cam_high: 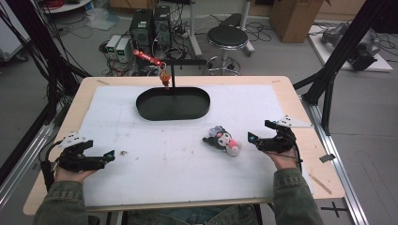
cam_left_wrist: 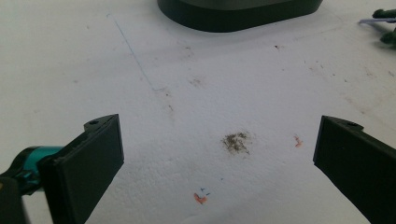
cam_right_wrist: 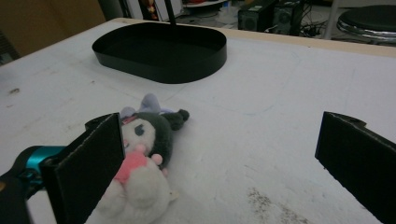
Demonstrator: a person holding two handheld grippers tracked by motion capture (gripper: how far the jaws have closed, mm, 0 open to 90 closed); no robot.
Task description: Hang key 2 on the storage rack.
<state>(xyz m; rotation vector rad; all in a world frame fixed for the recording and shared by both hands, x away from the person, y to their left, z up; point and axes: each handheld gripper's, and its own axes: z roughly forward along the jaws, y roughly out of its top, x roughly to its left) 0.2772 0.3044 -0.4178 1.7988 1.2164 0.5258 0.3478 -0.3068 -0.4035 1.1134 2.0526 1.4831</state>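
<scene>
While your right gripper (cam_high: 257, 140) stood wide open just beside the small black-and-white plush doll (cam_high: 223, 140) lying on the white table cover (cam_high: 155, 164), nothing was grasped yet, and your left gripper (cam_high: 109, 156), also open, waited well apart.

Lab: computer towers (cam_high: 149, 28), cables (cam_high: 70, 23)

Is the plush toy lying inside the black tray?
No, the plush toy lies on the white table cover, apart from the black tray.
</scene>
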